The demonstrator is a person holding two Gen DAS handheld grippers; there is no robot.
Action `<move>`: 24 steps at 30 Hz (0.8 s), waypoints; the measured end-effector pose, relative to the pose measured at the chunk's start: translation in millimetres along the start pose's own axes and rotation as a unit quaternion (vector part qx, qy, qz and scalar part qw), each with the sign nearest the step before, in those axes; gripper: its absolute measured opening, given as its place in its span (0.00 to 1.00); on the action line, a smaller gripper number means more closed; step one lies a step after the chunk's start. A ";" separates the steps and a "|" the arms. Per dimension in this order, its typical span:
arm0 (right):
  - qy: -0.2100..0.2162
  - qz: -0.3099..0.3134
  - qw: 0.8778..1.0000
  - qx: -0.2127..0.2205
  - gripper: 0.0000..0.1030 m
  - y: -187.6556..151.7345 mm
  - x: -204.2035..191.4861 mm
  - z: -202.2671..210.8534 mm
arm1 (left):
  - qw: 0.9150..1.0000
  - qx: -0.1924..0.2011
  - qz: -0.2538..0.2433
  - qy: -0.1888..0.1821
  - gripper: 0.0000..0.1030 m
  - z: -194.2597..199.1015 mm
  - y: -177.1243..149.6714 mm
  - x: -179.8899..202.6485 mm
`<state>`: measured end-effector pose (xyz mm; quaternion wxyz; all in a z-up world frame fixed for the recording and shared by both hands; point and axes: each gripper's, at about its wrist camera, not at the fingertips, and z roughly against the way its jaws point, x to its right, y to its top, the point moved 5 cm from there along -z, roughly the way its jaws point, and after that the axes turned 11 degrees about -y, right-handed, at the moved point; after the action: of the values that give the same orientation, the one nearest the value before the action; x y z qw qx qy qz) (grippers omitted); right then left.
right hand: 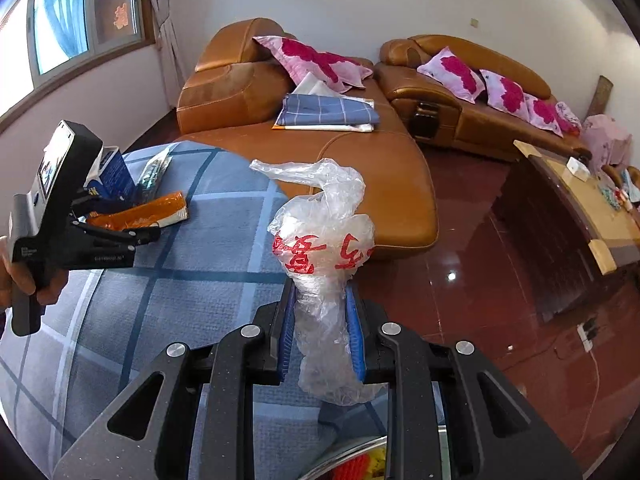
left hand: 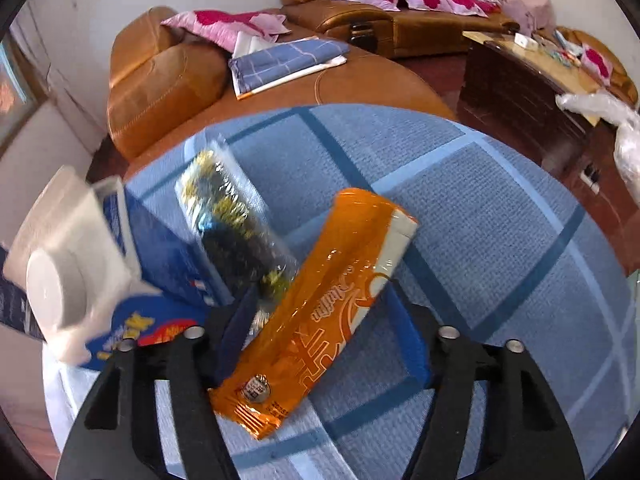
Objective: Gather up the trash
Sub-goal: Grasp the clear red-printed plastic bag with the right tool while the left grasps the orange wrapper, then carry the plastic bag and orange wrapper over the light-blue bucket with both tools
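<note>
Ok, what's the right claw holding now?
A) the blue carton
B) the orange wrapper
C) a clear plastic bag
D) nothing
C: the right claw is shut on the plastic bag, while the orange wrapper lies between the open left claw's fingers.

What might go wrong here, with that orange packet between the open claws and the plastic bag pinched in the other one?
The left gripper is open around the orange wrapper, which lies slanted and glossy; closing could pinch only an edge and let it slip. The clear wrapper and blue carton sit close beside it and might get nudged. The right gripper squeezes the plastic bag bunched shut, so dropping trash in may be awkward.
</note>
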<state>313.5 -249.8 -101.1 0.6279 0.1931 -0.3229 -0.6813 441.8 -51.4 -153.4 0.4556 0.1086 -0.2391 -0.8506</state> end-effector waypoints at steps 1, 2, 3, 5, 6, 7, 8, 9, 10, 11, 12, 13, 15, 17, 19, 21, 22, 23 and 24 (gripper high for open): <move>0.000 -0.002 1.000 0.001 0.24 -1.0 0.1 1.8 | 1.000 0.001 0.000 -0.001 0.45 0.8 -2.2 0.2; 0.000 -0.005 1.000 0.002 0.24 -1.8 -0.5 3.6 | 1.000 0.001 0.001 -0.003 0.38 2.7 -6.3 1.5; 0.000 -0.007 1.000 0.003 0.24 -2.2 -0.5 5.3 | 1.000 0.001 0.002 -0.006 0.28 3.9 -9.1 2.7; 0.001 -0.011 1.000 0.005 0.24 -4.3 -1.6 10.1 | 1.000 -0.003 0.009 -0.007 0.26 7.5 -17.1 5.8; 0.001 -0.012 1.000 0.005 0.24 -5.3 -1.4 11.9 | 1.000 -0.003 0.011 -0.007 0.26 10.0 -21.0 6.9; 0.000 -0.013 1.000 0.006 0.24 -7.1 -1.3 14.0 | 1.000 -0.003 0.014 -0.007 0.25 13.1 -25.8 8.2; -0.002 -0.015 1.000 0.005 0.24 -10.8 -1.6 17.2 | 1.000 -0.002 0.018 -0.006 0.25 16.9 -31.0 9.7; -0.003 -0.017 1.000 0.004 0.24 -13.9 -1.9 19.4 | 1.000 0.001 0.026 -0.008 0.25 22.3 -37.7 10.1; -0.003 -0.019 1.000 0.004 0.24 -16.7 -2.1 21.4 | 0.999 0.003 0.039 -0.013 0.24 28.4 -45.2 10.3; -0.004 -0.023 1.000 0.004 0.24 -21.9 -2.4 26.0 | 0.999 0.006 0.046 -0.016 0.24 35.3 -53.8 11.5; -0.004 -0.027 1.000 0.004 0.24 -24.9 -3.4 28.9 | 0.998 0.009 0.053 -0.016 0.24 43.3 -63.2 13.1; -0.002 -0.032 0.999 0.004 0.24 -28.7 -4.1 32.3 | 0.998 0.011 0.053 -0.011 0.24 48.5 -69.9 14.7; 0.001 -0.042 0.999 0.003 0.24 -37.9 -7.8 39.5 | 0.998 0.014 0.054 0.004 0.24 62.0 -87.0 20.2; 0.000 -0.045 0.999 0.006 0.24 -48.6 -14.3 48.6 | 0.998 0.016 0.063 0.005 0.24 73.6 -99.9 25.4; 0.007 -0.051 0.999 0.005 0.24 -57.7 -21.1 56.0 | 0.998 0.016 0.067 0.015 0.24 82.2 -109.5 28.3; 0.017 -0.061 0.998 0.003 0.24 -68.4 -29.5 64.8 | 0.997 0.020 0.065 0.035 0.24 92.4 -121.5 33.2; 0.018 -0.062 0.998 0.003 0.24 -71.5 -32.1 67.8 | 0.997 0.021 0.065 0.045 0.24 97.2 -127.9 34.9; 0.017 -0.063 0.998 0.005 0.24 -76.9 -36.8 72.5 | 0.996 0.020 0.066 0.050 0.24 100.2 -131.5 36.0; 0.018 -0.064 0.998 0.005 0.24 -81.8 -41.0 76.7 | 0.996 0.019 0.071 0.056 0.24 104.6 -137.6 37.8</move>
<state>208.0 -194.2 -107.7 0.5877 0.2287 -0.3023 -0.7148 279.0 14.3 -131.6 0.5250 0.1480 -0.2367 -0.8040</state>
